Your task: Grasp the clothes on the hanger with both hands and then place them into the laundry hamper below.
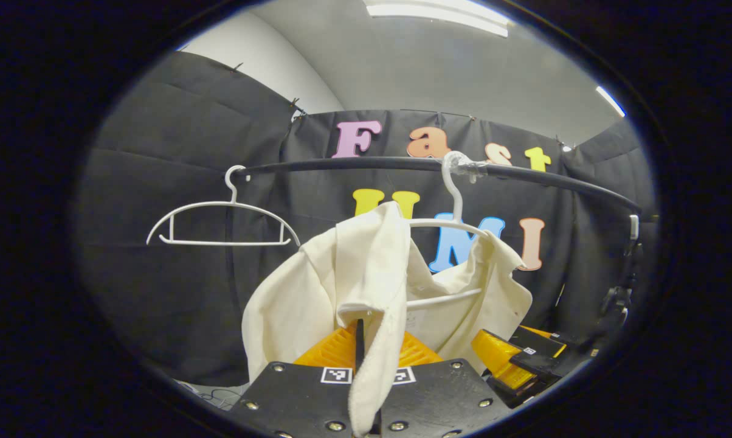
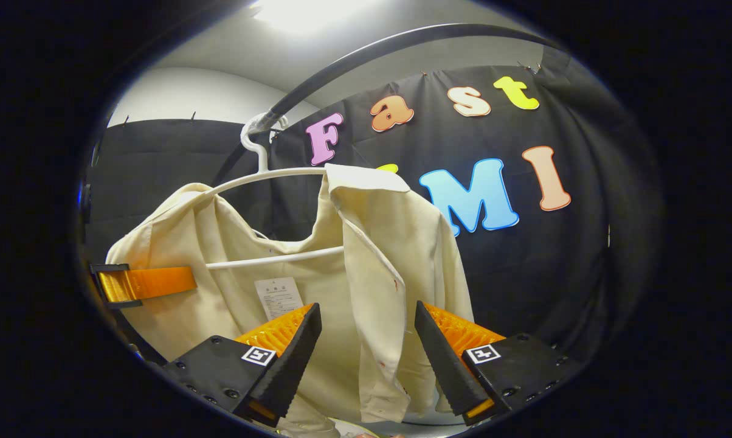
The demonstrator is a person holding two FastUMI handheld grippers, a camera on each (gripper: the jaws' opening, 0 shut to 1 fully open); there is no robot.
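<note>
On the white hanger [image 2: 269, 176] under the black rail [image 1: 402, 164] hangs the cream shirt [image 2: 390, 243]. Left tongs [image 1: 366, 359] pinch its front edge; right tongs [image 2: 366, 347] spread around the other placket, ready to close for a two-handed lift.

Two white plastic hangers: one bare [image 1: 223, 222], one [image 1: 457, 225] carrying clothing. One cream cotton shirt [image 1: 341, 274]. One curved black metal rail [image 1: 402, 164]. Two orange-and-black grippers [image 1: 366, 359] [image 2: 366, 359].
</note>
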